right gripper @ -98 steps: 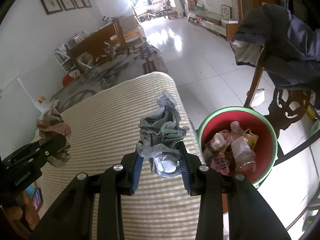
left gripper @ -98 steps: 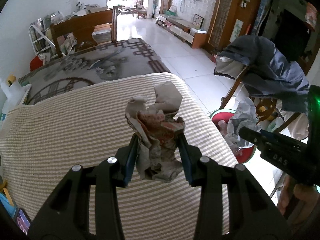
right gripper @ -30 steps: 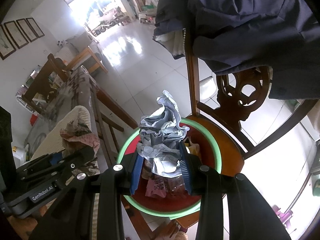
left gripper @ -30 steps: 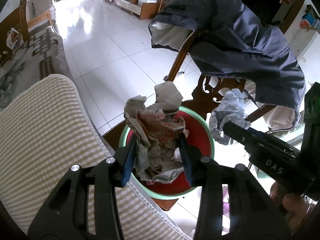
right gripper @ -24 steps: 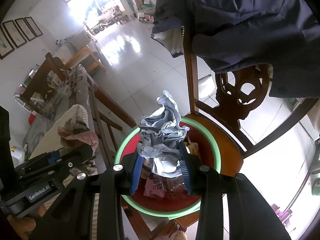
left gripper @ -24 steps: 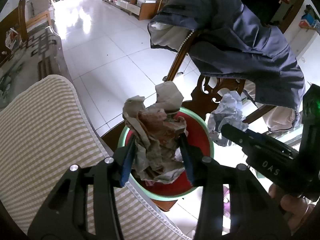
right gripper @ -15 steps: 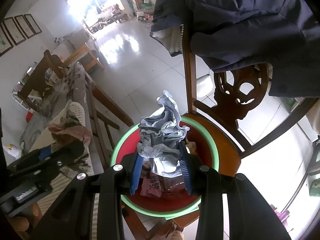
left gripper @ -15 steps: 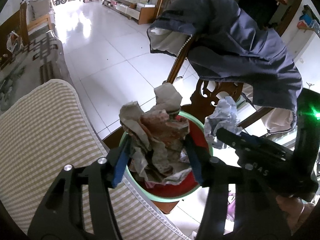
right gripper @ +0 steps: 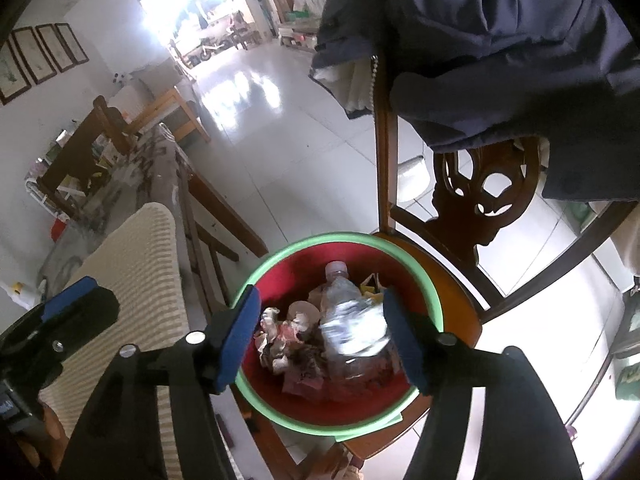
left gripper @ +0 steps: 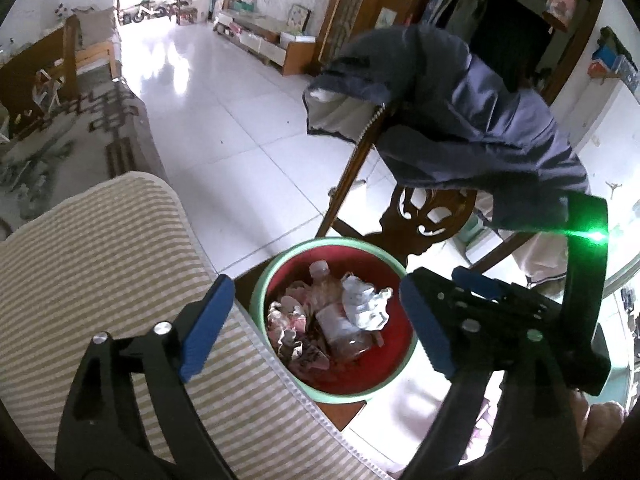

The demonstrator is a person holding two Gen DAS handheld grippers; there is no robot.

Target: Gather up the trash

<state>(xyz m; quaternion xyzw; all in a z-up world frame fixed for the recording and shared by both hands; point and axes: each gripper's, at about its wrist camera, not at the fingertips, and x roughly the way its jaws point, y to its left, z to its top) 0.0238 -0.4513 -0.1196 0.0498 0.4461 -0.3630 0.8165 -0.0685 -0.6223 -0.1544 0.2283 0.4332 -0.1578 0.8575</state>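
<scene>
Both drops done: left hand-held gripper (left gripper: 316, 322) and right hand-held gripper (right gripper: 322, 340) have just been opening, jaws now spread, nothing between them. Trash sits directly below both, in the round red basin with green rim (right gripper: 434, 300) on the carved wooden chair (right gripper: 480, 208): grey crumpled paper wad (left gripper: 366, 306), pinkish crumpled wrapper (left gripper: 286, 320), clear plastic bottle (right gripper: 340, 292) with its long axis running 12 to 6. Striped-cloth bench (left gripper: 100, 264) lies at 9 o'clock, nearer the left hand. Dark blue jacket (left gripper: 460, 116) hangs at 1 o'clock, clear of the retreat path.
</scene>
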